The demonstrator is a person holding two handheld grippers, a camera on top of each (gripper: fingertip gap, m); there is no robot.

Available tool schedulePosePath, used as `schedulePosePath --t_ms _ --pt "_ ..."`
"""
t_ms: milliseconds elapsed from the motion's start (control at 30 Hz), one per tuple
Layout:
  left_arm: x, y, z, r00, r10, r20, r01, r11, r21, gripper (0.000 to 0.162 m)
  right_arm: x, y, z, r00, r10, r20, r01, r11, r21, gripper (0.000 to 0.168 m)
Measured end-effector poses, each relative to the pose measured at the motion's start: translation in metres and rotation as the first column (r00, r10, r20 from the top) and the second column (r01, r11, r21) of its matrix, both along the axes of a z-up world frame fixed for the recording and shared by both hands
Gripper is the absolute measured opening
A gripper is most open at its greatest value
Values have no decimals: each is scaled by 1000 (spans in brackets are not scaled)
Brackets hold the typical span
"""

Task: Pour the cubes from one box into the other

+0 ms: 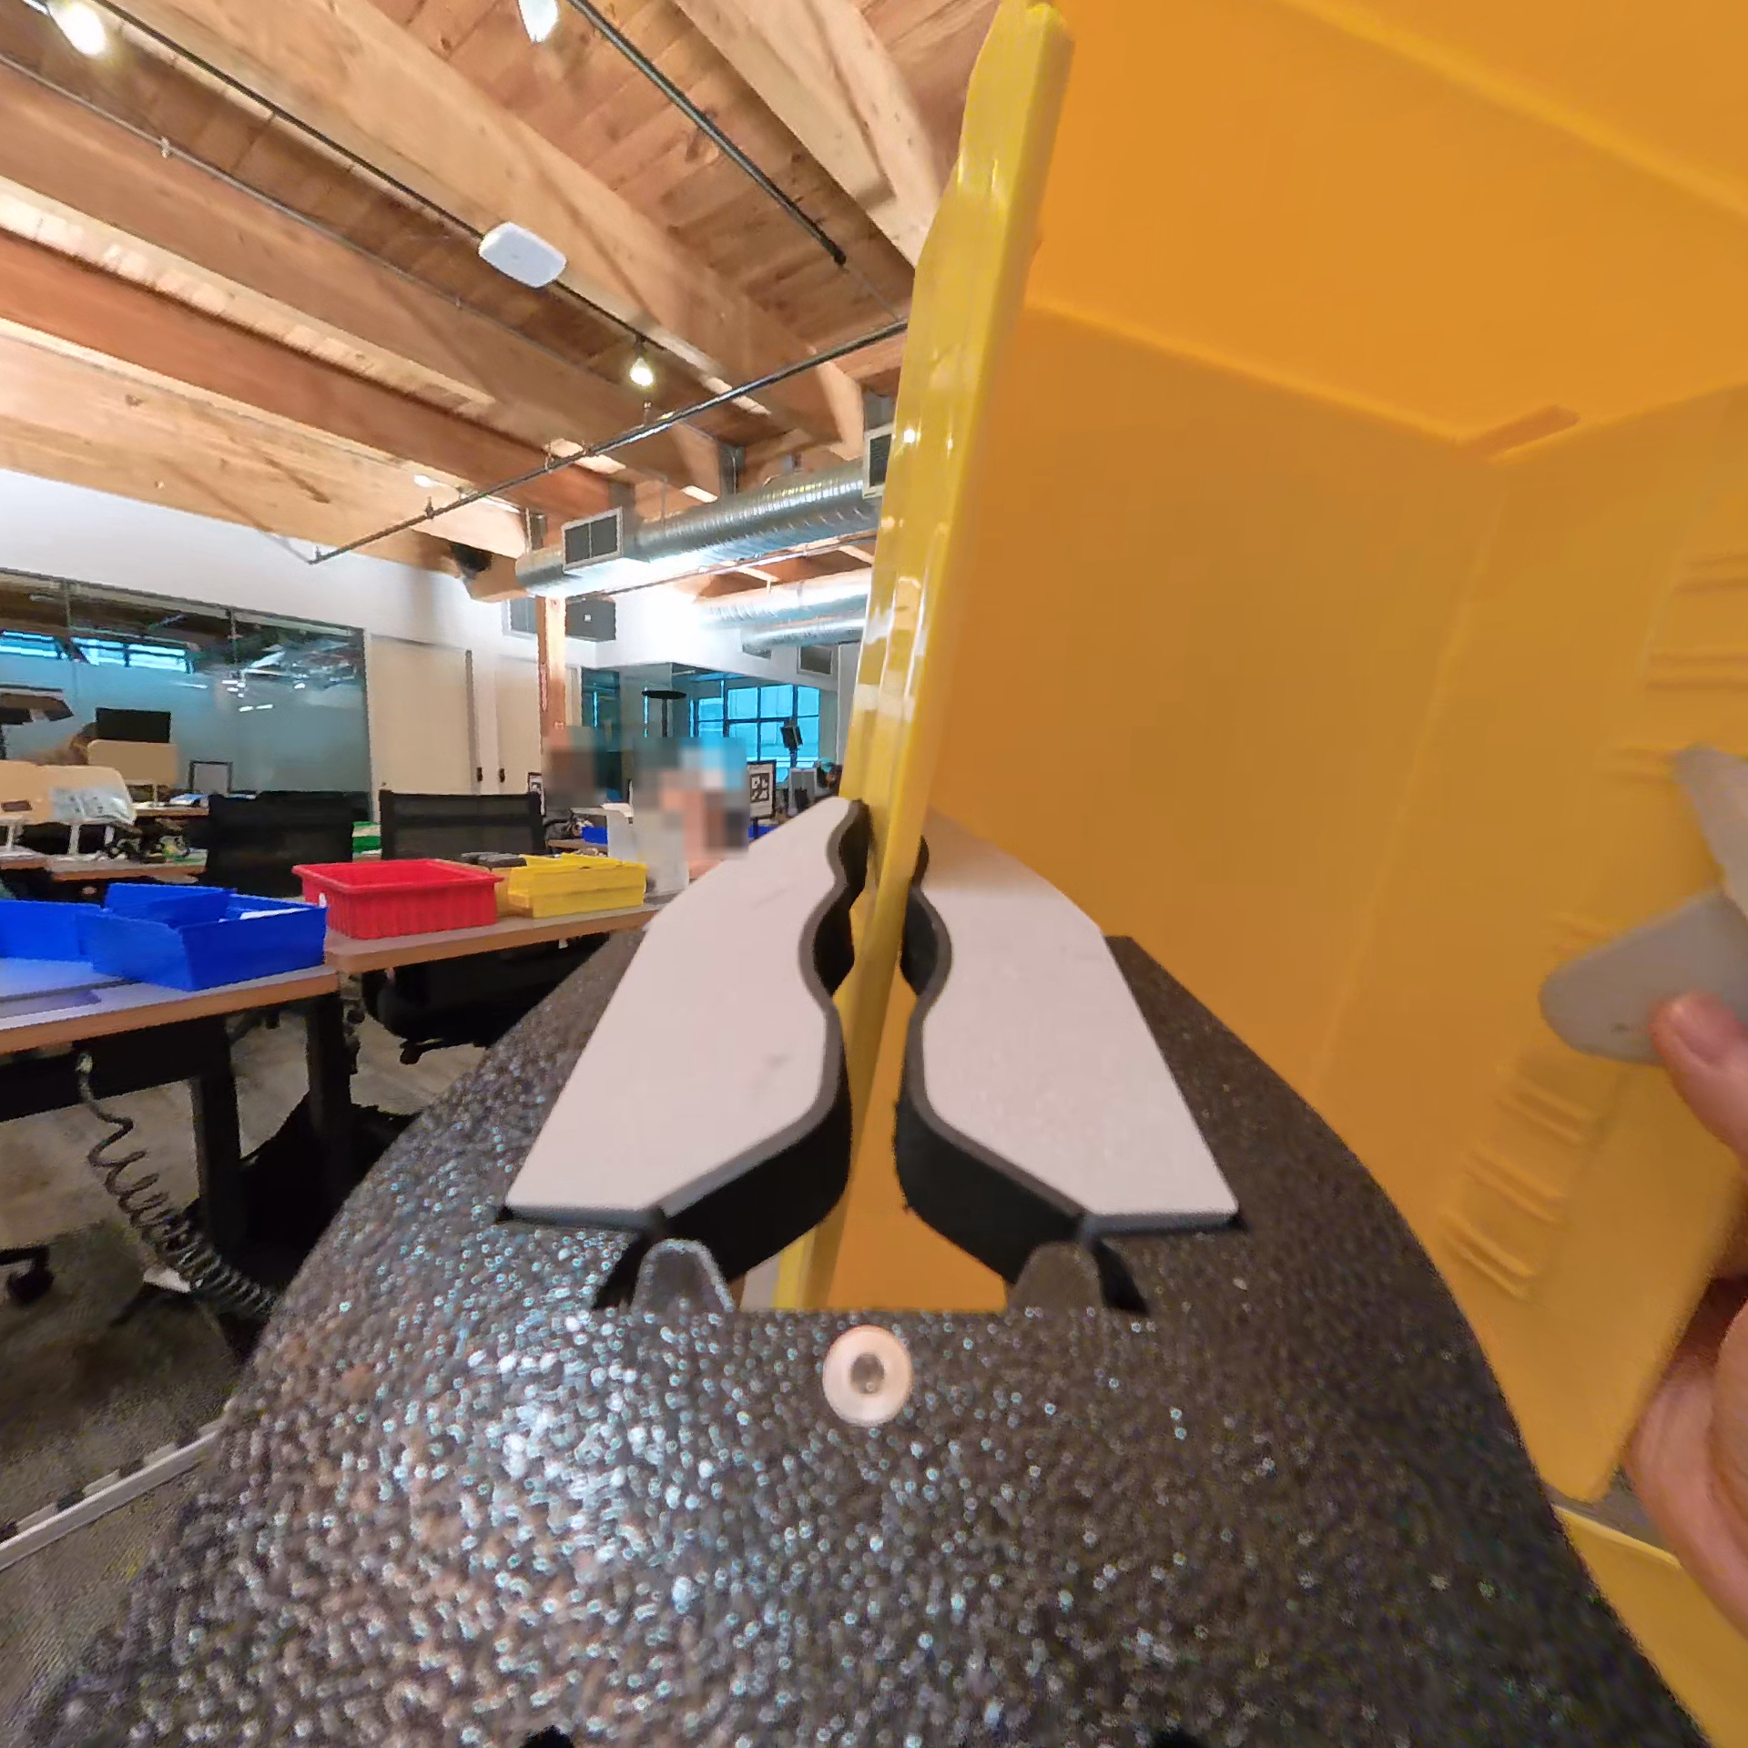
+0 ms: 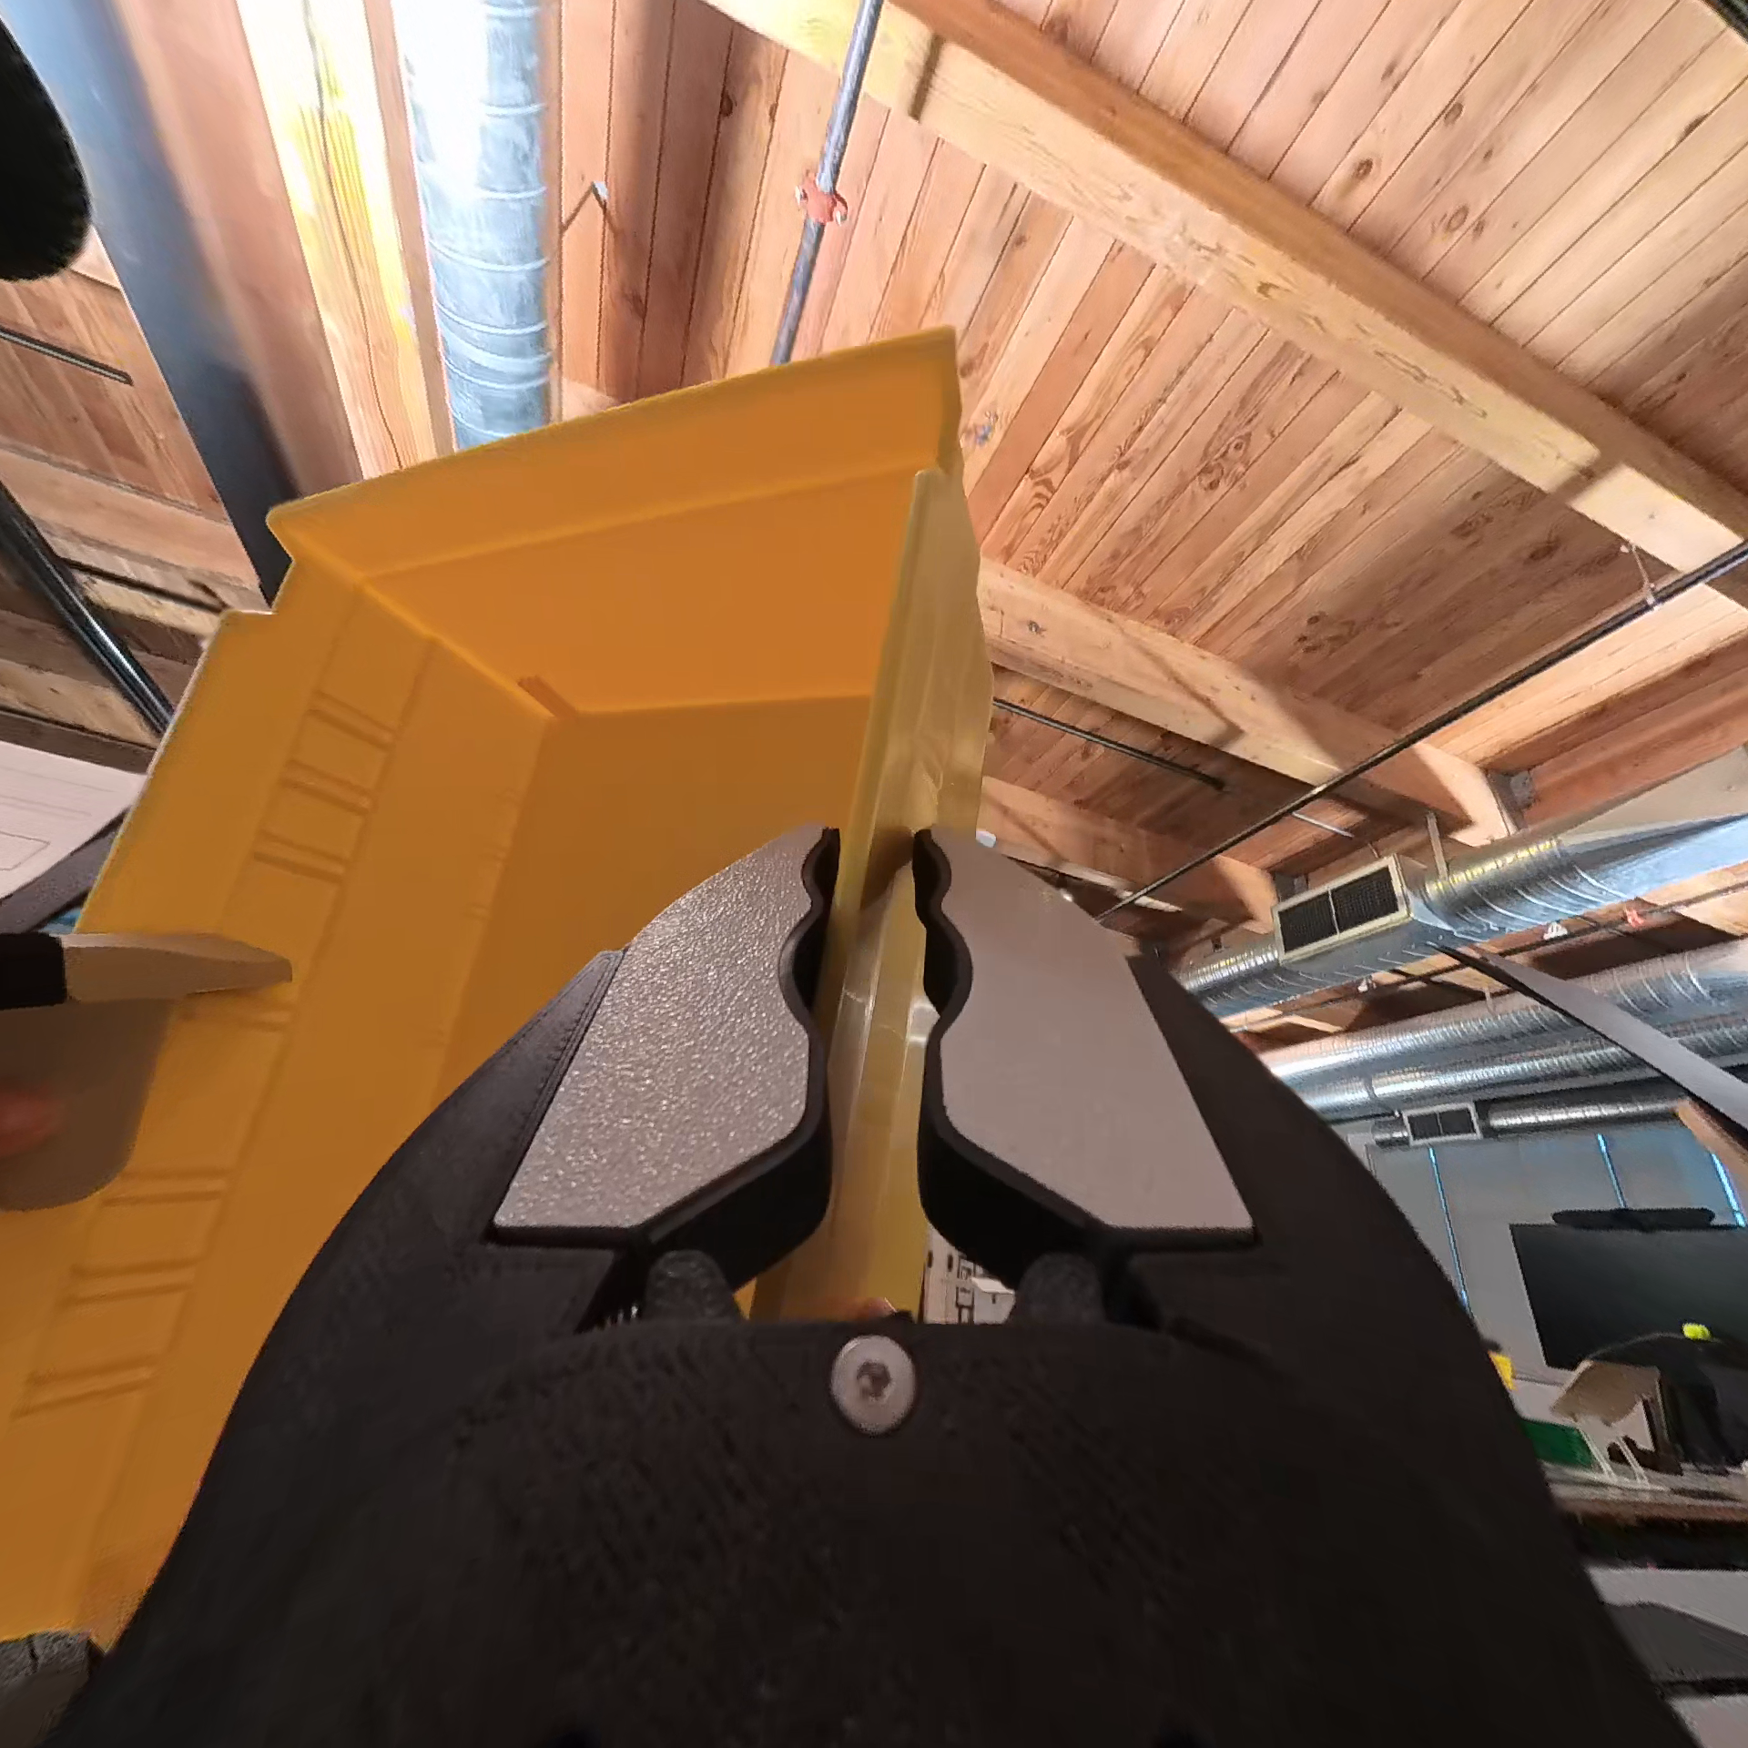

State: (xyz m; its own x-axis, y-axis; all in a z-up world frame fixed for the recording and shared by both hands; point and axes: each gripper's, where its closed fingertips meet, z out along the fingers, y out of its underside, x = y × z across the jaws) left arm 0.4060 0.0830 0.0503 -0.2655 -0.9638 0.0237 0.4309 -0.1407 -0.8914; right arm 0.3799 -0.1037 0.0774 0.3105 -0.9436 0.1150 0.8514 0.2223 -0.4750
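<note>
Beneath wooden ceiling (image 2: 1230,378): yellow box (image 2: 530,662) (upended)

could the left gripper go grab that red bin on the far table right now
Probably not as things stand. The left gripper is shut on a side wall of the yellow box, which the right gripper clamps too, and the red bin sits far off across the room.

Left tool (image 1: 884,823) clamping box (image 1: 1277,662) left wall, right tool (image 2: 875,842) clamping opposite wall, tables (image 1: 473,936) behind-left
</note>
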Motion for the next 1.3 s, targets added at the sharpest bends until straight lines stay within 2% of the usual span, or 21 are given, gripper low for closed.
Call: schedulePosePath --t_ms 267,500,567,767,967,1067,1300 --pt "6 4 -13 999 9 -34 -9 1000 -5 4 10 4 -10 999 10 -35 -10 1000 -21 16" --pt "9 1 -19 997 30 -64 -26 998 56 4 15 0 -16 998 21 -62 -22 1000 -14 15" --pt "7 -1 -19 997 46 -67 -40 995 90 4 14 -4 -15 998 17 -66 -18 1000 -12 14" --pt "4 -1 -11 992 78 -98 -71 995 73 4 15 -4 -5 995 7 -102 -9 1000 -17 13" --pt "-9 1 -3 971 188 -148 -162 972 171 3 14 -4 3 979 10 -203 -12 1000 -8 11" --pt "-20 4 4 945 268 -187 -218 943 252 3 11 -2 8 958 -32 -284 24 999 -30 9" --pt "-67 21 23 876 420 -237 -325 877 355 3 -11 16 17 903 -3 -431 -26 998 -61 7"
